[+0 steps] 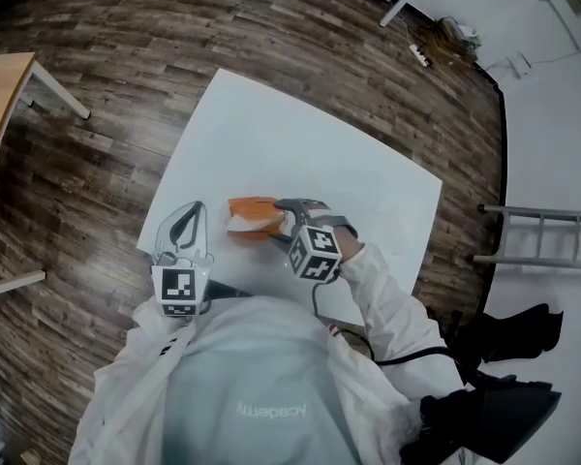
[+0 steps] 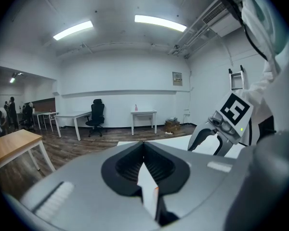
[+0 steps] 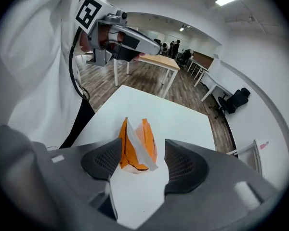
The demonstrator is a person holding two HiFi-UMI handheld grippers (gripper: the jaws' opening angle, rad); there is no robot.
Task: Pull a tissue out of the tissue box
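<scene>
An orange tissue box [image 1: 253,211], a soft pack, lies near the middle of the white table [image 1: 349,153], with a white tissue [image 1: 246,227] sticking out of its top. The right gripper [image 1: 283,223] points steeply down at the right end of the pack, and its fingers [image 3: 183,162] stand apart. In the right gripper view the pack sits framed between them, and the white tissue slants across its orange top. There is a clear gap between the pack and one finger. The other finger lies just beside the pack's edge, and I cannot tell whether it touches. Neither pad presses on the pack or on the tissue. The left gripper [image 1: 188,219] is held at the near left edge of the table, apart from the pack and pointing close to level. In its own view its fingers are together, meeting in a line. A thin white strip [image 2: 147,184] with a speck of orange shows in the seam below that line, and what it is cannot be made out. The same view shows the right gripper with its marker cube off to the right, over the white table. White sleeves [image 1: 392,303] cover the person's arms, and the floor [image 1: 97,192] around the table is dark wood planks.
</scene>
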